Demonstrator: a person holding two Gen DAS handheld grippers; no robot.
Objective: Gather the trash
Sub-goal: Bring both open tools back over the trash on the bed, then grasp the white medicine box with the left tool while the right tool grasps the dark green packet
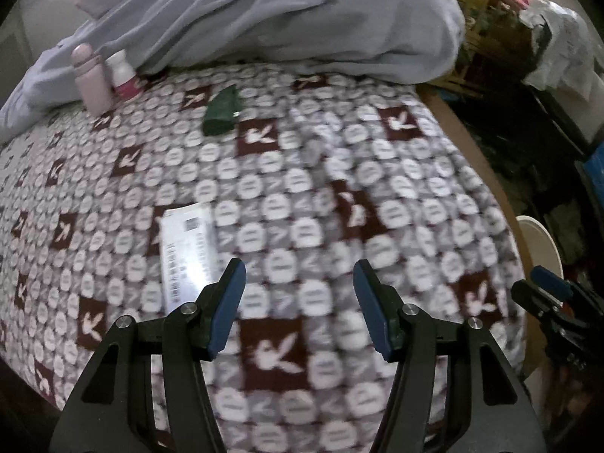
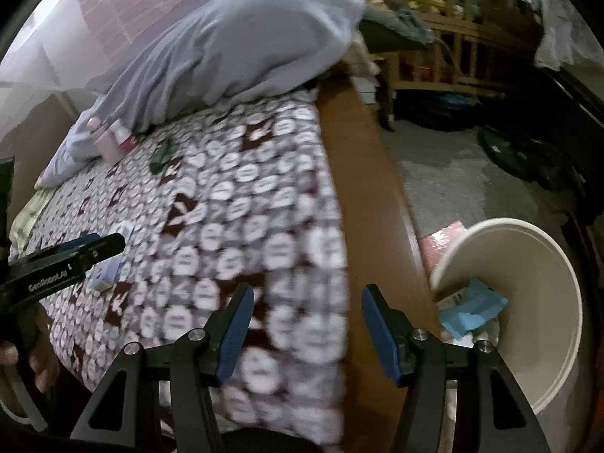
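Observation:
A white printed packet (image 1: 187, 253) lies flat on the patterned bed cover, just ahead and left of my open, empty left gripper (image 1: 298, 283). A green wrapper (image 1: 222, 112) lies farther back near the pillow, and a small greyish scrap (image 1: 314, 152) lies mid-bed. My right gripper (image 2: 305, 309) is open and empty above the bed's right edge. A white bin (image 2: 528, 302) stands on the floor to its right, with a blue wrapper (image 2: 472, 309) inside. The packet also shows in the right wrist view (image 2: 109, 271), beside the left gripper (image 2: 94, 247).
A grey-blue pillow (image 1: 283, 19) lies across the head of the bed. A pink bottle (image 1: 90, 79) and a white-and-pink bottle (image 1: 122, 75) stand against it. A wooden bed rail (image 2: 362, 188) runs along the right side. Dark clutter and a wooden shelf (image 2: 434, 37) fill the floor beyond.

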